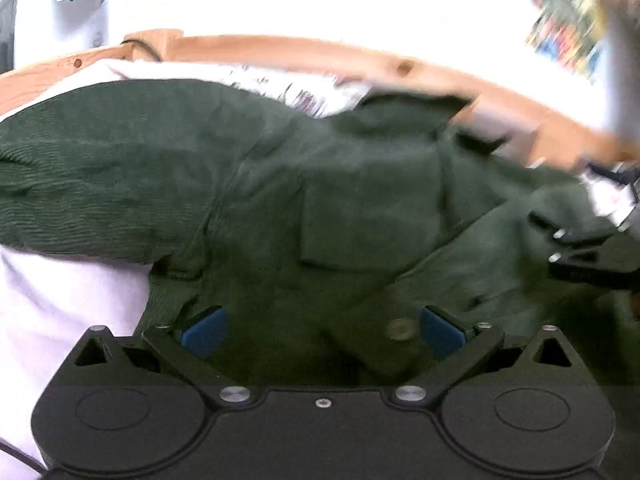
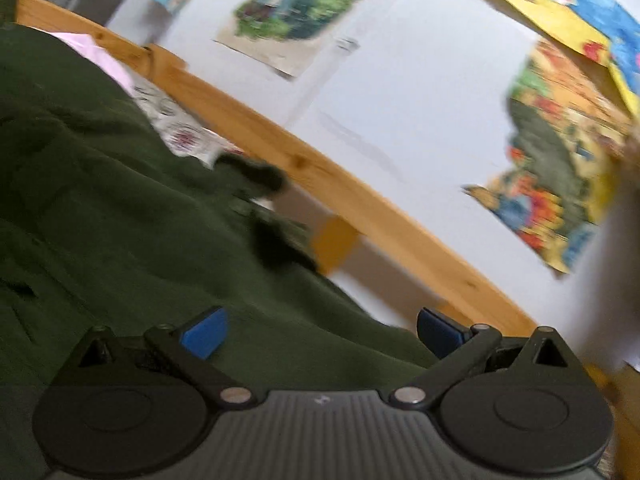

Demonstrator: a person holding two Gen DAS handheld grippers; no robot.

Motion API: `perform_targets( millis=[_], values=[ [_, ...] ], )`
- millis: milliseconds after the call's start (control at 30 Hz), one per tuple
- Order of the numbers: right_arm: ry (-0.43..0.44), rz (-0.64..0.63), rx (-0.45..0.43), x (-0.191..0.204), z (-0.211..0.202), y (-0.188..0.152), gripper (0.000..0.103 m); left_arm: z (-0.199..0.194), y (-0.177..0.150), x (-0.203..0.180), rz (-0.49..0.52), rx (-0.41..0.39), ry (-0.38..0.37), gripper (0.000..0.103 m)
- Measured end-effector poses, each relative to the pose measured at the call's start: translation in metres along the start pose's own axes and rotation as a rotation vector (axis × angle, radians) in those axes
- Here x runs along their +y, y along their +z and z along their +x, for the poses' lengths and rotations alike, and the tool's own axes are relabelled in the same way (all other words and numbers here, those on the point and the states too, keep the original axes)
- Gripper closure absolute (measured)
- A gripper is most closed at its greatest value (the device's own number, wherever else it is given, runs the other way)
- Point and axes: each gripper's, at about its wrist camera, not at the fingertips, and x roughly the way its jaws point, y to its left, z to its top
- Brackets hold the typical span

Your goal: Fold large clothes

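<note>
Two grippers work over one dark green corduroy garment [image 1: 280, 184] that lies spread on a bed. Nearest in the left wrist view, the left gripper [image 1: 322, 330] has its blue pads [image 1: 204, 332] wide apart, released, with nothing between them; green cloth lies just beyond and beneath them, and a round button [image 1: 399, 328] on a placket sits near the right pad. Left of this, a pale lilac sheet [image 1: 60, 300] shows bare beside the garment's hem. Further on, a flap pocket [image 1: 360, 220] lies on the chest of the garment, and a ribbed sleeve [image 1: 80, 168] stretches away to the left. At the right edge the right gripper [image 1: 588, 252] appears, blurred, low against the cloth.

In the right wrist view, the right gripper [image 2: 322, 330] also has its blue pads [image 2: 206, 330] spread open and grasps nothing, with the green garment [image 2: 120, 220] lying under and to the left of it. The garment's far edge, blurred, reaches the wooden bed rail [image 2: 360, 196].

Beyond the garment a white patterned cloth [image 1: 304, 92] peeks out next to the rail [image 1: 280, 50]. Farthest, a white wall [image 2: 400, 100] carries several colourful drawings [image 2: 560, 168], one showing a cartoon figure with yellow hair [image 2: 296, 4]. No container shows in either view.
</note>
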Motion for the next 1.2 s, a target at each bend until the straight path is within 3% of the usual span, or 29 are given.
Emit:
perform_targets(
  millis=[33,133,267,367,500,567,733,867,967,1133,1200],
  values=[
    [-0.008,-0.022,0.022,0.007,0.009,-0.001,0.001,0.01,-0.001,-0.005,0.02,0.047,0.049,0.003],
    [-0.039,-0.028,0.112,0.007,0.035,-0.017,0.001,0.021,-0.006,-0.006,0.033,0.089,0.091,0.003],
    [0.007,0.21,0.188,-0.021,0.039,-0.03,0.001,0.018,-0.007,-0.003,0.029,0.093,0.085,0.005],
    [-0.018,0.302,0.157,-0.035,0.012,-0.021,0.001,-0.004,-0.001,0.01,-0.005,0.056,0.045,0.005],
    [0.03,0.37,0.066,-0.035,-0.038,-0.005,0.0,-0.064,0.009,0.037,-0.01,-0.049,0.085,0.002],
    [0.08,0.387,0.035,-0.029,-0.058,0.0,0.0,-0.092,0.012,0.053,-0.004,-0.102,0.159,0.001],
    [0.201,0.391,-0.026,-0.002,-0.094,0.012,0.0,-0.15,0.028,0.105,0.106,-0.242,0.489,0.001],
    [0.234,0.324,-0.079,0.021,-0.109,0.019,0.0,-0.178,0.05,0.164,0.15,-0.291,0.688,0.001],
    [0.265,0.323,-0.09,0.033,-0.117,0.022,0.0,-0.194,0.067,0.22,0.001,-0.242,0.796,0.001],
    [0.292,0.319,-0.08,0.042,-0.12,0.026,0.0,-0.212,0.07,0.312,-0.47,-0.19,0.669,0.003],
    [0.293,0.316,-0.074,0.044,-0.12,0.027,0.0,-0.224,0.061,0.334,-0.589,-0.211,0.605,0.006]
  ],
)
